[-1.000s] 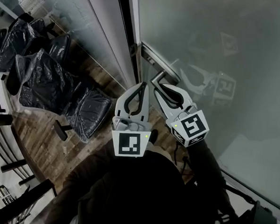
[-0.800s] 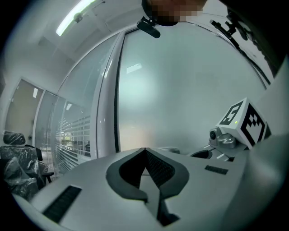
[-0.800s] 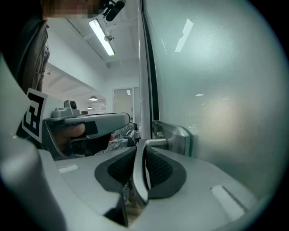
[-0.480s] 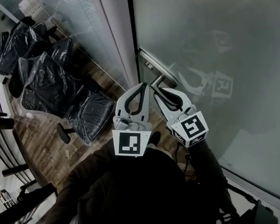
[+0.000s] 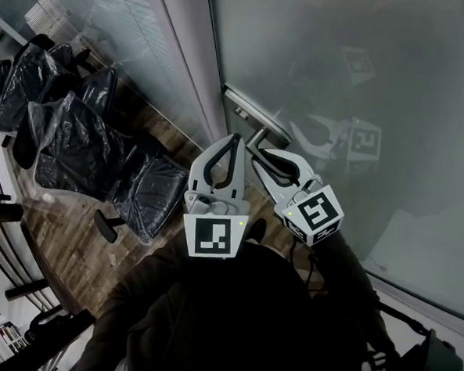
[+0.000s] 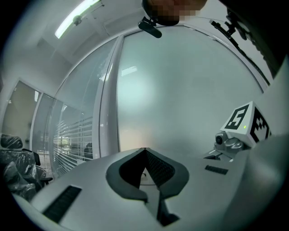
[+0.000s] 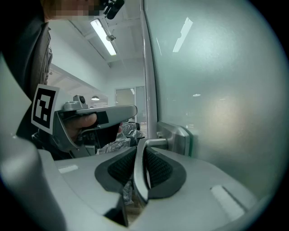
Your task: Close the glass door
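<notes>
Frosted glass door [image 5: 366, 78] at right, its metal lever handle [image 7: 139, 173] clamped between the pads of the right gripper [image 5: 255, 151]; left gripper [image 6: 144, 151] just beside it at left, jaws together on nothing; plastic-wrapped chairs [image 5: 72, 136] far left.

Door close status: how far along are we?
Done: the right gripper is clamped on the lever handle. In hand: the edge of the glass door sits close by the frame post in the head view; whether it has latched can't be told. The left gripper is shut and empty. Remaining: seat the door fully, then release the handle.
</notes>
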Available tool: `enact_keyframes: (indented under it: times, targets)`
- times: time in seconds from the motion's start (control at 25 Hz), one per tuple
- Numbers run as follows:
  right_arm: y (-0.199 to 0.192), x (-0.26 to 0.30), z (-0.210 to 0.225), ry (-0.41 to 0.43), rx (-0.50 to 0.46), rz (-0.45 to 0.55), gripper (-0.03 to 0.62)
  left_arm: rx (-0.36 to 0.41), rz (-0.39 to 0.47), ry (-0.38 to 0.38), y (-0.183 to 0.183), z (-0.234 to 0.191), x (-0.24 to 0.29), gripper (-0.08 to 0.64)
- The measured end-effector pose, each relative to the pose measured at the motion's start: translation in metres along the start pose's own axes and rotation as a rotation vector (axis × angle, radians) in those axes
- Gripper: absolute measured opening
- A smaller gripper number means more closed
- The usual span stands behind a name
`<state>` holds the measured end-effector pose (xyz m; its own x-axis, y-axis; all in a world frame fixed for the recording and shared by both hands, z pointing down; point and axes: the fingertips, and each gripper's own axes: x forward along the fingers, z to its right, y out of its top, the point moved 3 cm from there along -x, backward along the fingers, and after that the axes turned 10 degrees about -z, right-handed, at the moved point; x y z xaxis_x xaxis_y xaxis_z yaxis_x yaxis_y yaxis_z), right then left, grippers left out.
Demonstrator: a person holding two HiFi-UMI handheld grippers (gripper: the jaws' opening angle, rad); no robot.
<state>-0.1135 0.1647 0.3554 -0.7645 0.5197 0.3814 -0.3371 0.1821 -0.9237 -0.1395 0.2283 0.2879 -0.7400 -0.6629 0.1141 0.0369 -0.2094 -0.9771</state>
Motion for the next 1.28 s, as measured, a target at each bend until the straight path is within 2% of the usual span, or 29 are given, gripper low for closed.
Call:
enact_keyframes:
  times: [0.28, 0.4, 0.48, 0.6, 0.8, 0.88, 0.96, 1.16, 1.28]
  targets:
    - [-0.001, 0.0, 0.0, -0.002, 0.002, -0.001, 0.064, -0.006, 0.021, -0.006, 0.003, -0.001, 0.0, -0.003]
    - [0.0, -0.004, -0.006, 0.034, -0.014, 0.0, 0.07, -0.015, 0.027, -0.016, 0.006, 0.001, 0.002, -0.004]
    - [0.002, -0.011, -0.011, 0.049, -0.033, 0.008, 0.117, -0.017, 0.03, -0.022, 0.008, 0.002, 0.003, -0.004]
    - [0.01, -0.023, -0.011, -0.006, -0.056, 0.041, 0.123, -0.025, 0.036, -0.031, 0.009, 0.004, 0.005, -0.004]
    - [0.032, -0.051, -0.009, -0.109, -0.083, 0.172, 0.121, -0.04, 0.038, -0.044, 0.007, 0.008, 0.011, -0.003]
    - [0.045, -0.062, -0.013, -0.115, -0.088, 0.197, 0.095, -0.05, 0.03, -0.047, 0.006, 0.008, 0.012, -0.004]
    - [0.054, -0.068, -0.013, -0.119, -0.083, 0.203, 0.007, -0.062, 0.024, -0.054, 0.005, 0.01, 0.012, -0.003]
    - [0.06, -0.069, -0.001, -0.157, -0.03, 0.183, 0.002, -0.025, -0.006, -0.069, 0.003, 0.012, 0.015, -0.003]
    - [0.071, -0.067, 0.003, -0.181, -0.035, 0.228, 0.002, -0.018, 0.021, -0.064, 0.007, 0.008, 0.015, -0.003]
